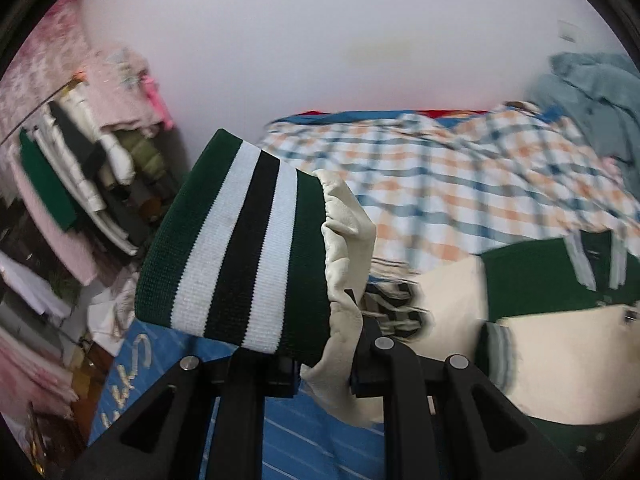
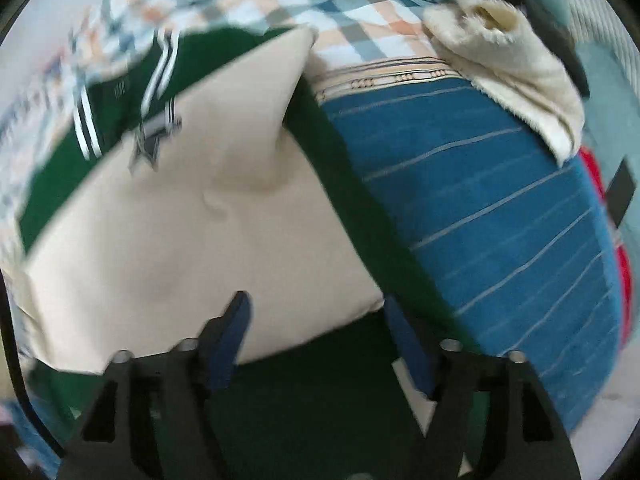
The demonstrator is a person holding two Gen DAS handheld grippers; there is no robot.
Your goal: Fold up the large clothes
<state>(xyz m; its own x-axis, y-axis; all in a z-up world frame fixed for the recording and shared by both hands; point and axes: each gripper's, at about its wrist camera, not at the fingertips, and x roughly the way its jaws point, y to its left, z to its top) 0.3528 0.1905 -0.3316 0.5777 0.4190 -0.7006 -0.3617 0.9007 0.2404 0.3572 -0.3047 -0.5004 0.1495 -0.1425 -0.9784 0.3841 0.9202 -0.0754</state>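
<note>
A green varsity jacket with cream sleeves lies on a blue striped bed cover. In the left wrist view my left gripper (image 1: 324, 364) is shut on the end of a cream sleeve (image 1: 346, 240), whose green, white and black striped cuff (image 1: 236, 248) stands up in front of the camera. The jacket body (image 1: 532, 280) lies to the right. In the right wrist view my right gripper (image 2: 320, 320) is open just above the jacket, over the other cream sleeve (image 2: 180, 240) and the green body (image 2: 312, 392). A star patch (image 2: 146, 148) shows on the chest.
A checked sheet (image 1: 440, 184) lies behind the jacket. The blue striped cover (image 2: 480, 208) extends right, with a cream fleece garment (image 2: 512, 64) at its far corner. A shelf of stacked clothes (image 1: 88, 184) stands at the left by a white wall.
</note>
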